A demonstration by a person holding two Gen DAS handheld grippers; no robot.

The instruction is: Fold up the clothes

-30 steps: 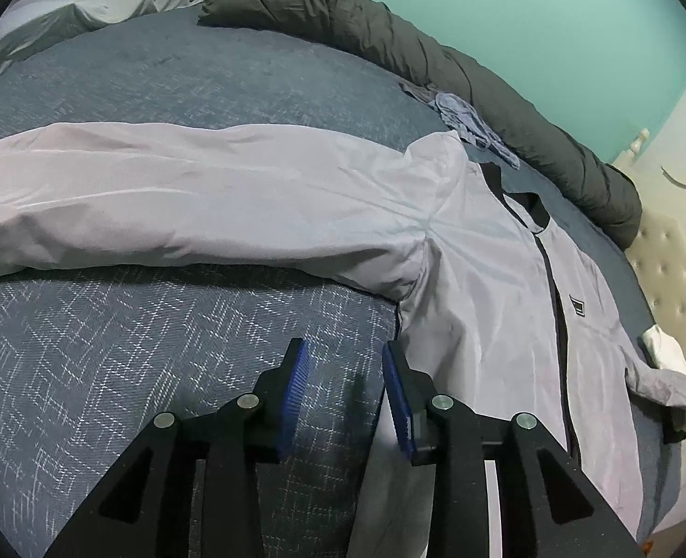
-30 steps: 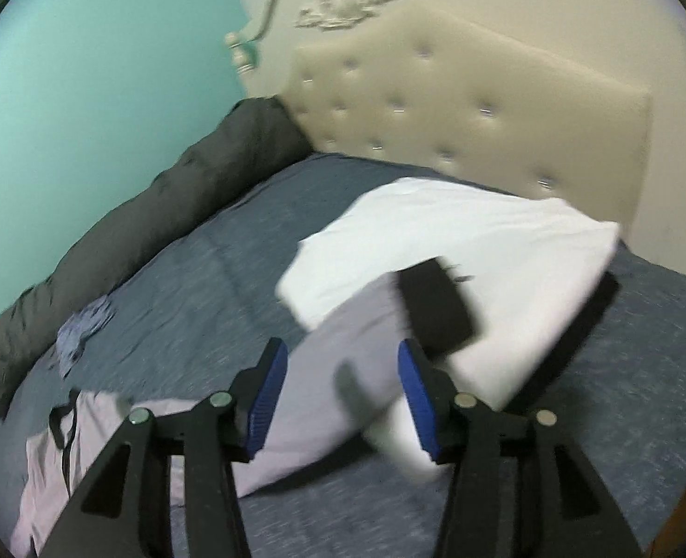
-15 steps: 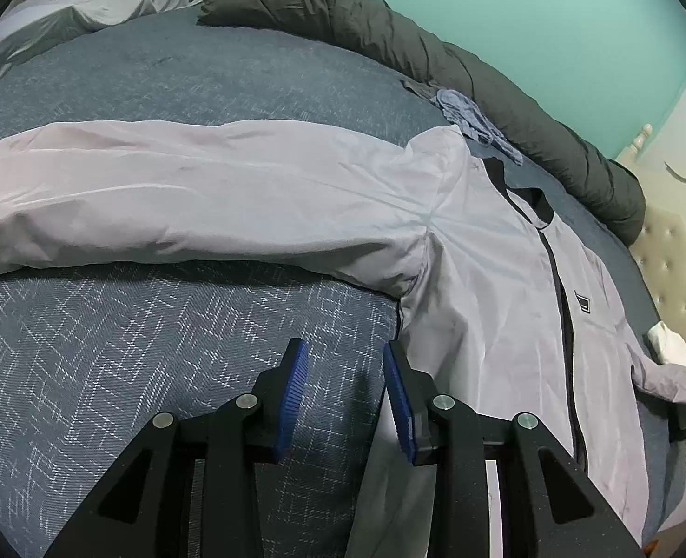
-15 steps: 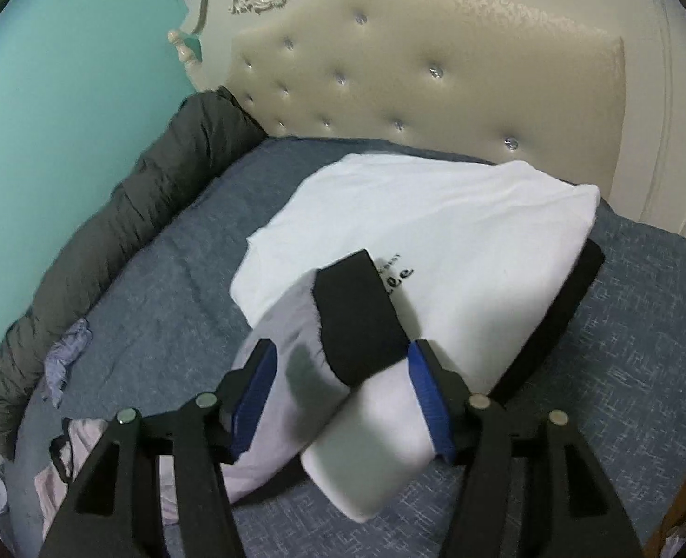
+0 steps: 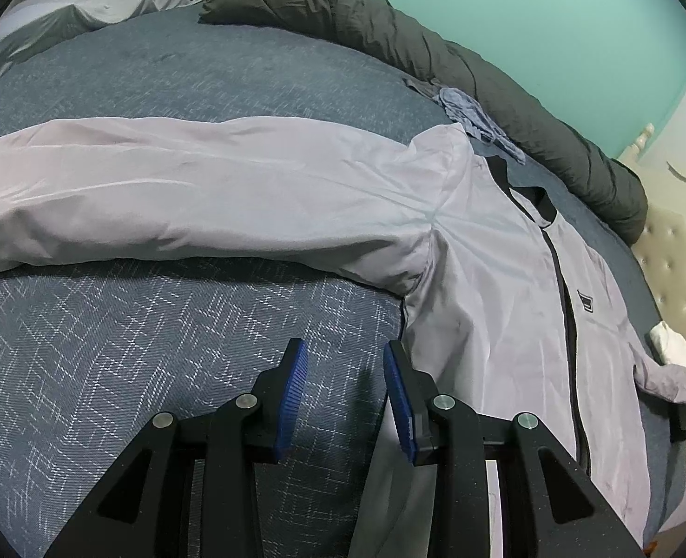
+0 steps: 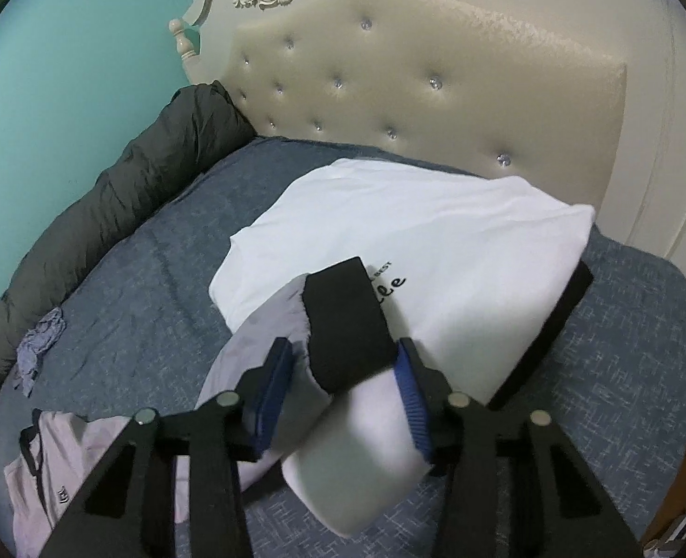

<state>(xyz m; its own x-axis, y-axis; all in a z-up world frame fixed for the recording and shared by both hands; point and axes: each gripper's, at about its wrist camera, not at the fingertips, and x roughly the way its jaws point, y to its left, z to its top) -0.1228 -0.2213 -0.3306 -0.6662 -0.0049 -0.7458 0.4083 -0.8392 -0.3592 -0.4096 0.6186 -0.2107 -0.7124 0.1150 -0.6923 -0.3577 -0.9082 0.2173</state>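
Right gripper (image 6: 343,381) jaws just closing, clamped on jacket's black cuff (image 6: 347,325); white shirt (image 6: 417,251) print reads "…le"; left gripper (image 5: 343,390) fingers apart, empty

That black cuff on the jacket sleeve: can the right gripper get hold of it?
Probably yes. The black cuff already sits between the right gripper's closing fingers, lying on the white folded shirt, nothing blocking it.

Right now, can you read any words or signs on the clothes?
"...le": black script on the white shirt, its start hidden behind the black cuff.
A small line of print above it: too small to read.
Dark chest badge on the grey jacket: too small to read.
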